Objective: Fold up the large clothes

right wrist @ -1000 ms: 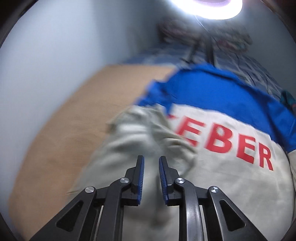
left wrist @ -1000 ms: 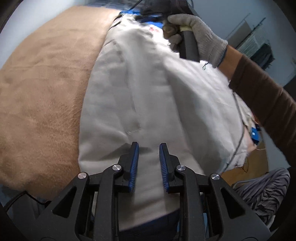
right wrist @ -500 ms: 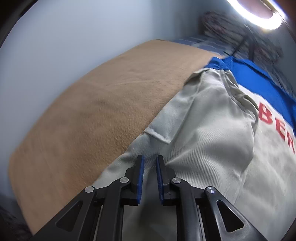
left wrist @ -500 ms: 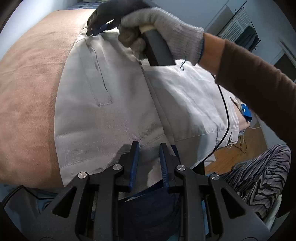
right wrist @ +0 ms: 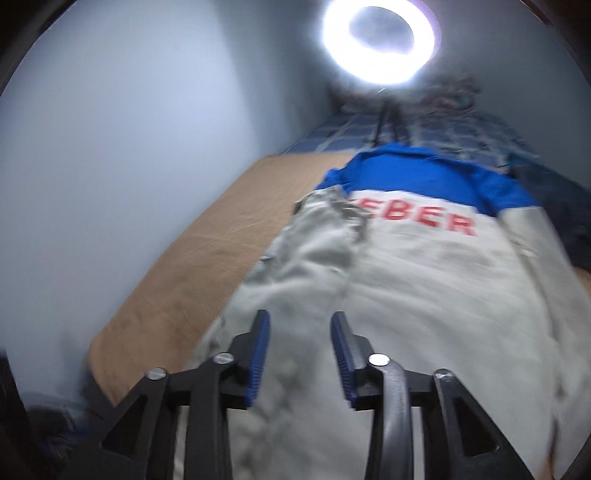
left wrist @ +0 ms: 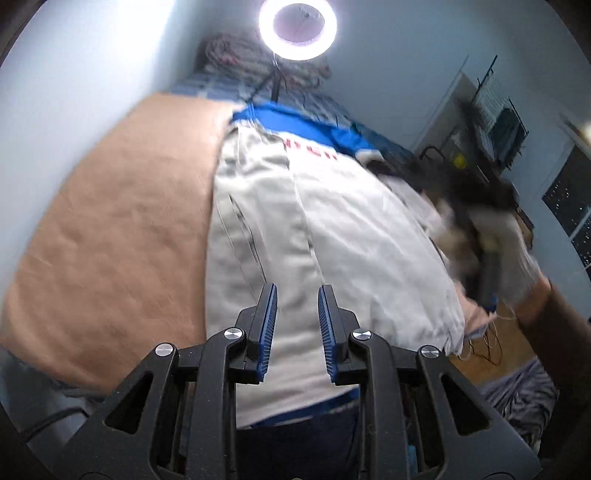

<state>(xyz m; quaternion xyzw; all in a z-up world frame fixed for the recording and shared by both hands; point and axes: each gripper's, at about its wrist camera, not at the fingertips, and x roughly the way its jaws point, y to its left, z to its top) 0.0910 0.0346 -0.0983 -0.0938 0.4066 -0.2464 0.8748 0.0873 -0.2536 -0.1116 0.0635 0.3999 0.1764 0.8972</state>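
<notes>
A large light-grey jacket (left wrist: 332, 229) with a blue yoke and red lettering lies lengthwise on a tan blanket (left wrist: 122, 236). Its left part is folded over onto the body. It also shows in the right wrist view (right wrist: 424, 295), with the blanket (right wrist: 207, 251) to its left. My left gripper (left wrist: 297, 291) is open and empty above the jacket's near hem. My right gripper (right wrist: 300, 321) is open and empty above the jacket's near left part. In the left wrist view the right gripper, held in a gloved hand (left wrist: 506, 251), is a blur at the jacket's right edge.
A lit ring light (left wrist: 297, 27) on a stand rises beyond the jacket's collar; it also shows in the right wrist view (right wrist: 380, 40). A blue checked bedcover (right wrist: 436, 133) lies behind. A pale wall (right wrist: 129, 129) runs along the left. Wooden floor and cables (left wrist: 491, 350) lie to the right.
Both grippers have opened wider and pulled back from the cloth. The right hand has moved from the jacket's far left side to its right edge. Both cameras now tilt up.
</notes>
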